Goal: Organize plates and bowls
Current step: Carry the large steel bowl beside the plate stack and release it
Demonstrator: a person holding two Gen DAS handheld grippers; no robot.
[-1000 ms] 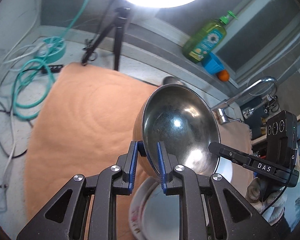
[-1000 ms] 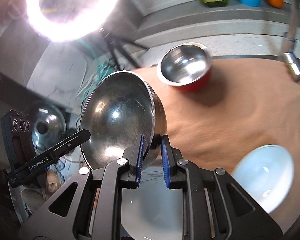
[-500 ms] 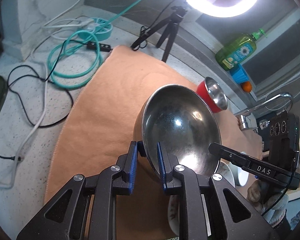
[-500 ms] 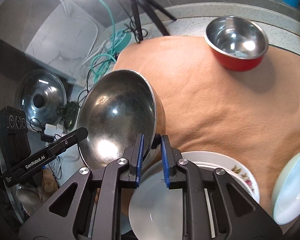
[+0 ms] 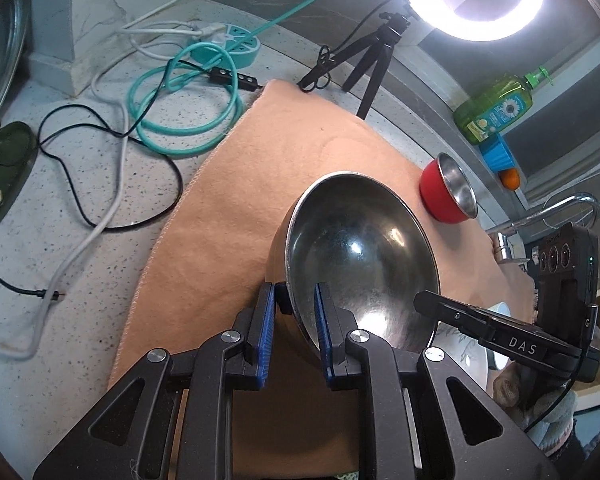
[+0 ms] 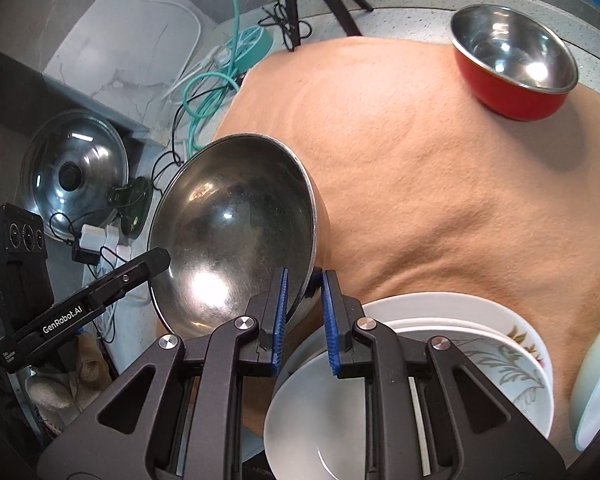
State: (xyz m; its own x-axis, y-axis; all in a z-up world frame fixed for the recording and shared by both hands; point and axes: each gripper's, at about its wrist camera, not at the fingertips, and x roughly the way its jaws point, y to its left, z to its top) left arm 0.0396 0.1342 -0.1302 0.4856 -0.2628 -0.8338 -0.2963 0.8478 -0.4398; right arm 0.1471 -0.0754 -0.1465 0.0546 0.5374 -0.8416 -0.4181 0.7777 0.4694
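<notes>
- A speckled grey countertop (image 5: 48, 248) is covered in its middle by an orange cloth (image 6: 440, 184); cables and a ring light on a tripod are seen at the far edge.
- A large steel bowl (image 5: 360, 256) is held tilted above the cloth, near its left edge.
- The left gripper (image 5: 296, 332) is clamped on the bowl's rim, one blue pad inside and one outside.
- The opposite side of the rim is clamped in the same way by the right gripper (image 6: 303, 316).
- A red bowl with steel inside (image 6: 516, 64) stands on the far side of the cloth.
- Stacked white plates (image 6: 512, 356) lie on the cloth below the right gripper.
</notes>
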